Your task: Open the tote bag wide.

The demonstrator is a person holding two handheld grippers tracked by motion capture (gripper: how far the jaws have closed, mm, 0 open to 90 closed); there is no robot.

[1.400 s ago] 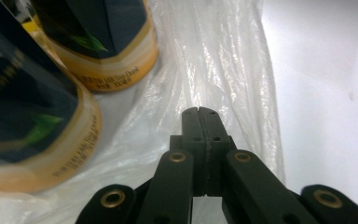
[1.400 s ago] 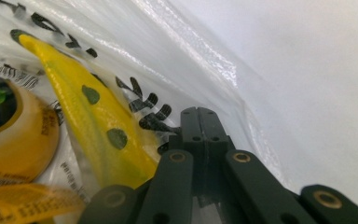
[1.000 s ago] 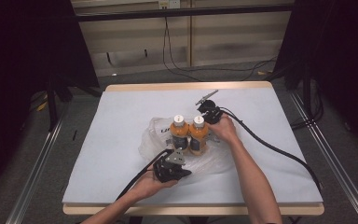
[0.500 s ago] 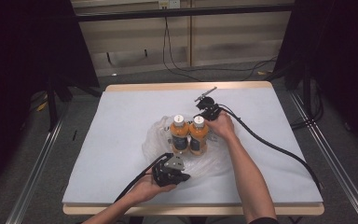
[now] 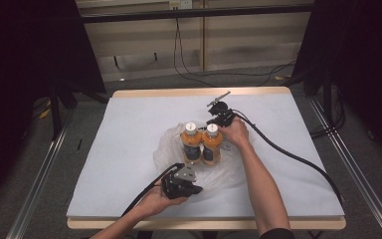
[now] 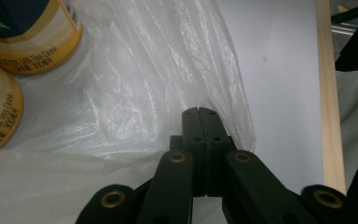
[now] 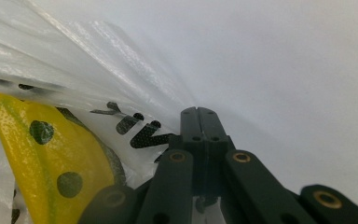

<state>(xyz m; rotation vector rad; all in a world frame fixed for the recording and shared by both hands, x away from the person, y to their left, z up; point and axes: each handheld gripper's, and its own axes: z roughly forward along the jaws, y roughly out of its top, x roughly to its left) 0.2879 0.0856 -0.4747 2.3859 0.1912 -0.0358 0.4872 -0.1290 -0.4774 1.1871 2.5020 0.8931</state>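
Both grippers are pinching the crinkly clear plastic bag (image 5: 169, 149): left gripper (image 5: 195, 189) at six o'clock, right gripper (image 5: 218, 119), now nearer the two orange bottles (image 5: 201, 144), at one o'clock, gathering it.

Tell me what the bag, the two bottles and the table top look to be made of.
Bag: thin translucent plastic film, glossy, crinkled with shiny creases.
Two bottles: probably clear plastic showing orange drink, with white caps and printed glossy labels.
Table top: matte pale sheet, perhaps cloth or foam, over a board with a light wooden edge.
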